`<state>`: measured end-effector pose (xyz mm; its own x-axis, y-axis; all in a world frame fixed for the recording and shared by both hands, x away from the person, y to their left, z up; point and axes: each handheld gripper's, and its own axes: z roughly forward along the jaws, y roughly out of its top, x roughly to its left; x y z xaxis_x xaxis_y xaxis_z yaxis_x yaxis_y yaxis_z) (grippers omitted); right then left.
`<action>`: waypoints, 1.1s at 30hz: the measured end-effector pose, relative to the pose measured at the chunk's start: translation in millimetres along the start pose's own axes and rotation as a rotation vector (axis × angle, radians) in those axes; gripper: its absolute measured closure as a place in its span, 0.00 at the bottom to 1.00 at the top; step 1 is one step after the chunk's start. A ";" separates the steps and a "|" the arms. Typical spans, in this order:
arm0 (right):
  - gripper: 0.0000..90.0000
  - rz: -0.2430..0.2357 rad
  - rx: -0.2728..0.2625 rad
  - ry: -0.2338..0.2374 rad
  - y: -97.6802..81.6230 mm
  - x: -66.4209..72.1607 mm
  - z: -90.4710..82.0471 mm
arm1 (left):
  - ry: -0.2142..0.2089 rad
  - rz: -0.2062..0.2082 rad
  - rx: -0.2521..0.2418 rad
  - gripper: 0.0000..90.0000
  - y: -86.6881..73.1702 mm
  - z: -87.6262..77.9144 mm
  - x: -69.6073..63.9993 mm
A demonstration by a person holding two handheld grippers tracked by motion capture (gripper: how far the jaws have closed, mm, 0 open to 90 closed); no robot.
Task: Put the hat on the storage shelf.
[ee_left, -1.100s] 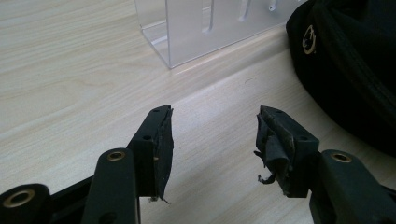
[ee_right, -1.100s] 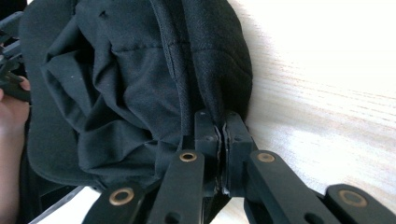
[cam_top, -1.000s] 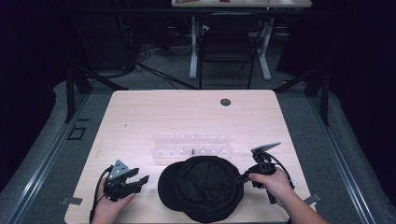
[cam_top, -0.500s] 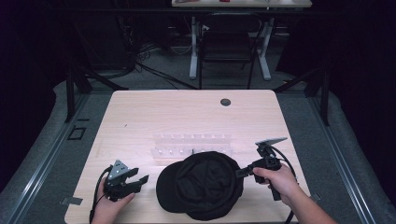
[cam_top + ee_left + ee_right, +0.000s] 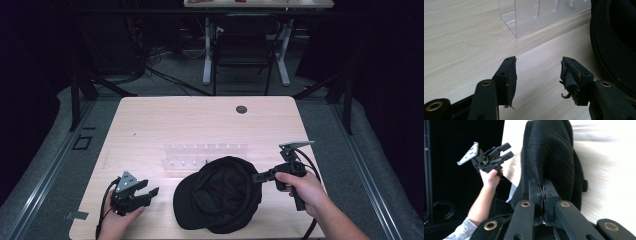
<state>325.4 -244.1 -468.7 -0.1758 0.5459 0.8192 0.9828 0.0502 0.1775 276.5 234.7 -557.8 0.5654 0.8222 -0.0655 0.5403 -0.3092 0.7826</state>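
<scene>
High view: the cap [image 5: 220,195] sits at 6 o'clock on the table [image 5: 150,125], its edge clamped and tilted up by the right gripper [image 5: 256,177]; the lift is begun, placement remains

Left gripper view: the left gripper [image 5: 537,72] is released, jaws empty; smooth clear rack [image 5: 544,15] at 12 o'clock

Right gripper view: jaws pinch soft, ribbed black fabric

cap [image 5: 220,200]: black | table [image 5: 200,125]: pale wood grain | rack [image 5: 205,152]: clear
</scene>
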 end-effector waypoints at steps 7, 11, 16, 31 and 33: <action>0.98 -0.035 -0.011 0.057 0.6 20.4 -4.6 | 0.001 -0.005 0.003 0.51 -0.1 -0.2 1.3; 0.98 -0.053 -0.015 0.076 1.3 30.1 -6.7 | -0.001 -0.003 0.003 0.51 -0.3 0.4 0.4; 0.98 -0.061 -0.033 0.095 1.2 41.1 -7.6 | 0.000 -0.004 0.004 0.51 -0.4 0.8 0.5; 0.98 -0.082 -0.046 0.145 -0.2 58.9 -13.3 | 0.004 -0.003 0.003 0.51 -0.2 0.2 2.2; 0.98 -0.093 -0.049 0.151 -0.8 63.4 -15.4 | 0.006 -0.007 0.003 0.51 -0.3 -0.3 2.7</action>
<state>312.6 -222.4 -408.5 -0.2762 0.4090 0.8697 0.9586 0.0523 0.2798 277.7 237.1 -558.0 0.5577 0.8273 -0.0670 0.5458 -0.3047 0.7805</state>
